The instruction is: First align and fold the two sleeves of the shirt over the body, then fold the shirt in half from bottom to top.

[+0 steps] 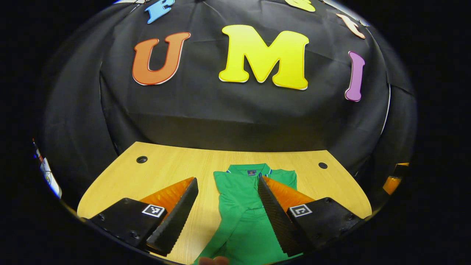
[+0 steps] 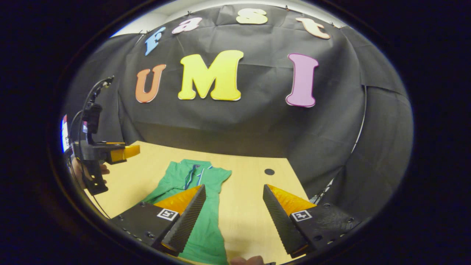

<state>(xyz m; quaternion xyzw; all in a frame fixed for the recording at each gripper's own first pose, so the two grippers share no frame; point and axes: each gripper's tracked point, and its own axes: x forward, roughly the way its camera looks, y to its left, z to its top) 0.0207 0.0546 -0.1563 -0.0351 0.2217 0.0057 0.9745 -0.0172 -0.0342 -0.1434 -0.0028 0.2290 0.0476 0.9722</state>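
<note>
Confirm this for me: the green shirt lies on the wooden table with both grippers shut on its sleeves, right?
Not quite. The green shirt does lie on the wooden table, but both grippers are open and hold nothing: the left gripper in the left gripper view, the right gripper in the right gripper view.

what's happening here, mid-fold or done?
A person holds a gripper in each hand above a green shirt lying on the wooden table, collar toward the back wall. Both sleeves look already folded over the body, so it lies as a narrow strip. The left gripper and right gripper are open and hold nothing. The bottom-to-top fold is not yet done.
</note>
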